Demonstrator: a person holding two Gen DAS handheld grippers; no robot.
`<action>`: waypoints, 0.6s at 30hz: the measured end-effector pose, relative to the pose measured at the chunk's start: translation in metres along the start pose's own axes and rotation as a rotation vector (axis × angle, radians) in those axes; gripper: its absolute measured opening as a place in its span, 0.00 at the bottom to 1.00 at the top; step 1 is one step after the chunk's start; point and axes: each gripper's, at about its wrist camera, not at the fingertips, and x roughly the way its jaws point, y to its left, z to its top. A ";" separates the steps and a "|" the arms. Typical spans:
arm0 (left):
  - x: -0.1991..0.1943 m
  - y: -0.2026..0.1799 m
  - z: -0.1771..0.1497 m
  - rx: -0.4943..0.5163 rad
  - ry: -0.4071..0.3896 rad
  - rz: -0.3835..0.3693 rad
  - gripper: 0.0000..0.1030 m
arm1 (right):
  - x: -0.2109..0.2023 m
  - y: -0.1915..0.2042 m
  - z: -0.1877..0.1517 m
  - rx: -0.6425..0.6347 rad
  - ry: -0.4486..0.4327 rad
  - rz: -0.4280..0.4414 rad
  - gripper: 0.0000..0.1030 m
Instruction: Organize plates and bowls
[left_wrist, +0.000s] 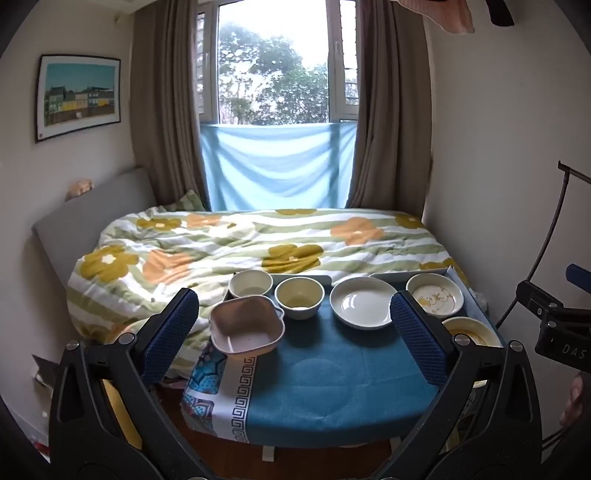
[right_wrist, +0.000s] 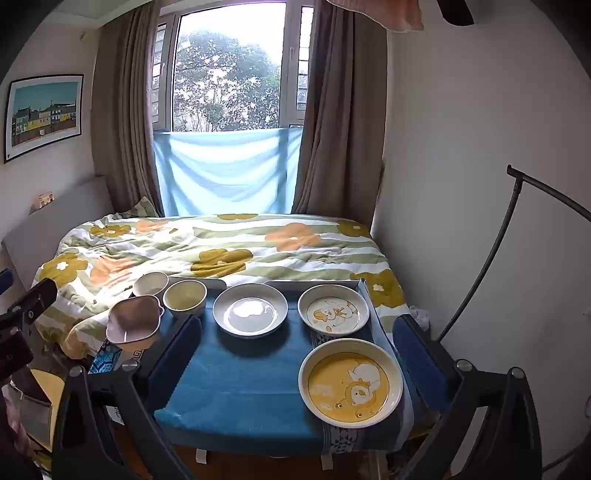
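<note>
Tabletop (right_wrist: 240, 391), covered in a blue cloth with a patterned border at its left edge, standing against the foot of a bed (right_wrist: 221, 247) with a flowered quilt.

Bowls, left part of tabletop:
- pink square bowl (left_wrist: 245, 325), with a small handle, at the left edge over the patterned border, tilted in both views;
- cream round bowl (left_wrist: 299, 297), just right of and behind the pink one;
- pale round bowl (left_wrist: 250, 283), at the far left corner, close beside the cream bowl.

Plates, middle and right:
- plain white plate (right_wrist: 250, 310), middle of the far row, empty and glossy;
- white plate with duck drawing (right_wrist: 333, 310), far right, just beside the plain one;
- yellow plate with duck drawing (right_wrist: 350, 382), near right, directly in front of the white duck plate; in the left wrist view largely hidden behind a blue pad.

All six pieces lie singly, none stacked.

Left gripper (left_wrist: 295, 332): jaws spread wide, nothing between them, blue pads framing the pink bowl on one side and the plates on the other, above the near part of the tabletop.

Right gripper (right_wrist: 295, 354): jaws likewise released and empty, spanning the tabletop's width, yellow plate between the pads in view but untouched.

Surroundings: window with brown curtains (right_wrist: 122, 122), framed picture (right_wrist: 44, 114) on left wall.
</note>
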 end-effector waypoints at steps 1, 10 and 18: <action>0.001 -0.003 0.000 0.012 0.010 0.010 1.00 | 0.000 0.000 0.000 0.001 0.004 -0.003 1.00; -0.001 0.009 0.001 -0.027 -0.014 -0.050 1.00 | 0.001 0.001 0.000 -0.001 0.009 -0.008 1.00; 0.002 0.009 0.001 -0.010 0.007 -0.051 1.00 | 0.002 0.002 0.001 -0.002 0.010 -0.009 1.00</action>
